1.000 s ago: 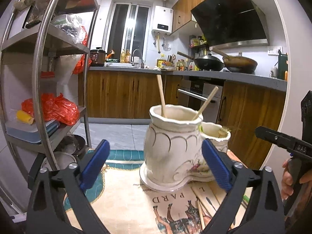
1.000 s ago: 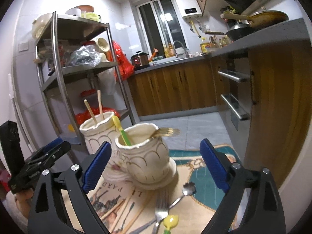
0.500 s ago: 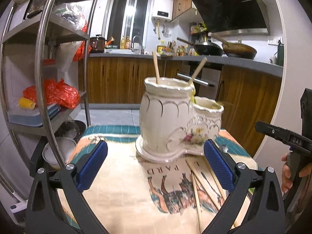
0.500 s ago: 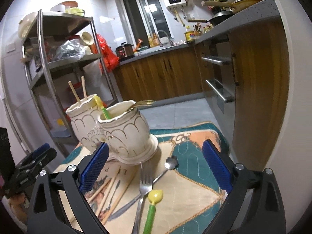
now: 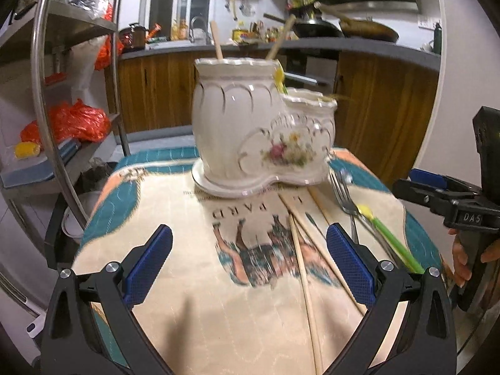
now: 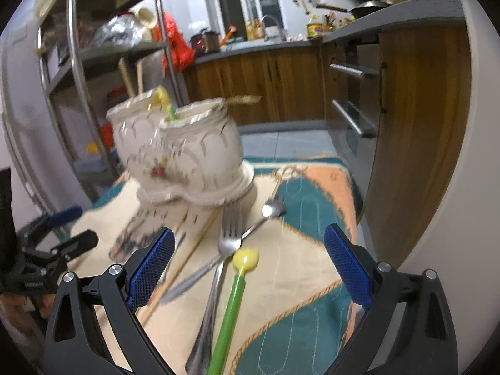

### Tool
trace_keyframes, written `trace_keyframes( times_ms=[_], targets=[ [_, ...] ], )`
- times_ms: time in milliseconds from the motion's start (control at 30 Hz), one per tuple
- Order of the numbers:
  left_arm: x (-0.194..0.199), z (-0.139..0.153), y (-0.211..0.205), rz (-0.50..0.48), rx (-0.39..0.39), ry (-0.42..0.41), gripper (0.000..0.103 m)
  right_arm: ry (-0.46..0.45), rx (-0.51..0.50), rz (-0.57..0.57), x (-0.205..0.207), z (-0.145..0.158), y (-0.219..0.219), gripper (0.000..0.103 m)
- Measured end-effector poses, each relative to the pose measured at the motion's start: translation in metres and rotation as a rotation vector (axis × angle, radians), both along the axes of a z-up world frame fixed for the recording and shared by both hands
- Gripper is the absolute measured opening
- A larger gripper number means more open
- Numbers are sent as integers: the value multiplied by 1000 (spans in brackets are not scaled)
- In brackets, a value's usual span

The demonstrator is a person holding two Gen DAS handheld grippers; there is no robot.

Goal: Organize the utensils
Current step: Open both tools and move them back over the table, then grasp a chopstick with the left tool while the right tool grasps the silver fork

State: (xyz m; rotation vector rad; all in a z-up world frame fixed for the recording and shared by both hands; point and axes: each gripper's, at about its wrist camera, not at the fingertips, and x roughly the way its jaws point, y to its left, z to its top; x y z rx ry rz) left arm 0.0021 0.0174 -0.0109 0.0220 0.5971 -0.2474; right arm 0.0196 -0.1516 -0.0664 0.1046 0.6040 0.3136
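1. The holder (image 5: 256,131) is glossy white ceramic with scalloped rims, gold lines and a painted flower spray. It has two joined pots, one taller, on a shared base, and it stands upright on the patterned cloth (image 5: 187,281) at the far part of the table.
2. Two pale wooden chopsticks (image 5: 215,40) lean in the taller pot. A yellow-topped green stick (image 6: 165,103) and a gold-coloured handle (image 6: 243,99) poke from the lower pot.
3. Loose on the cloth in front of the holder lie more wooden chopsticks (image 5: 301,262), a steel fork (image 6: 229,234), a small steel spoon (image 6: 272,210) and a green plastic stick with a yellow knob (image 6: 240,272). The fork handle crosses the spoon handle.
4. A metal shelf rack (image 5: 47,93) with red bags stands to the left; wooden cabinets (image 6: 275,78) run behind.
5. The left gripper (image 5: 250,262) hovers above the cloth, jaws wide apart, holding nothing.
6. The right gripper (image 6: 247,265) is likewise spread wide and empty, with the green stick and fork handle lying between its blue pads (image 6: 150,268).
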Motion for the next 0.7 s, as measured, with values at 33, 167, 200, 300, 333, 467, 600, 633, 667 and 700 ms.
trace_keyframes(
  times_ms=[33, 167, 200, 300, 333, 467, 600, 633, 667, 700],
  targets=[
    [-1, -3, 0, -9, 1, 15, 97, 10, -19, 11, -1, -2, 3, 96],
    [-3, -9, -3, -37, 28, 49, 97, 35, -81, 54, -3, -6, 14, 95],
    [-3, -11, -5, -45, 37, 54, 97, 41, -90, 63, -3, -7, 16, 94],
    [-5, -13, -10, -71, 56, 62, 97, 84, -98, 94, -2, -12, 20, 81],
    [-5, -13, -11, -79, 57, 66, 96, 97, -92, 102, -1, -12, 20, 72],
    [-5, -16, -17, -129, 56, 102, 72, 127, -61, 143, -2, -13, 22, 43],
    [-8, -21, -28, -178, 92, 126, 49, 150, -73, 163, -1, -18, 29, 26],
    [-9, -22, -30, -186, 98, 129, 44, 154, -77, 162, 0, -19, 30, 25],
    [-10, -23, -33, -195, 106, 131, 38, 156, -81, 161, 0, -19, 31, 24],
    [-11, -24, -33, -199, 110, 134, 37, 156, -85, 159, 0, -19, 31, 23]
  ],
)
